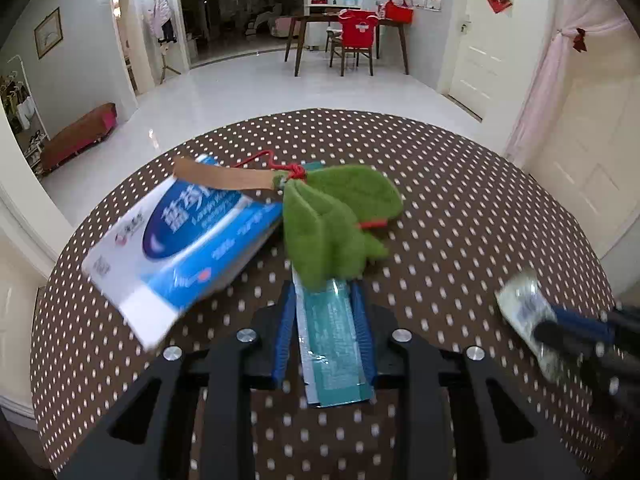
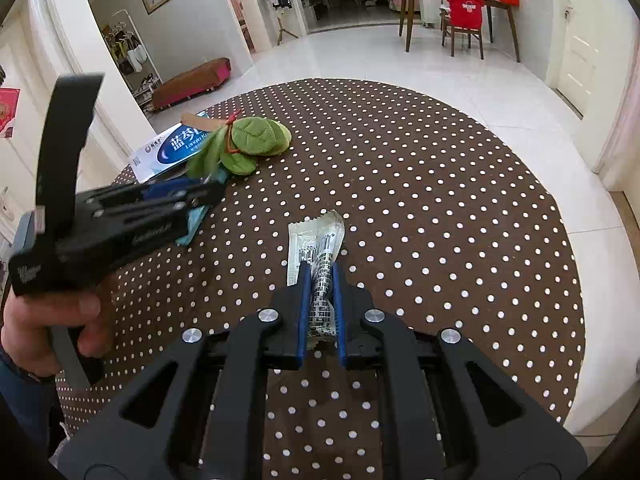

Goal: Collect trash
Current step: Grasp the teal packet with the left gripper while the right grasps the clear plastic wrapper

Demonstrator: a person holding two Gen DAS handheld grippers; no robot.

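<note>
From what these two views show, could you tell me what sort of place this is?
Most likely a home's living and dining area: a round table under a polka-dot cloth, a wooden dining table with a red-covered chair behind, and a coat rack by the wall.

**Around the dotted worktop**

The round worktop [image 2: 440, 200] wears brown polka-dot cloth. Beyond it stand a wooden dining table [image 1: 320, 24], a red-covered chair [image 1: 356, 36] just beside that, and a red bench [image 2: 192, 82] far left.
</note>
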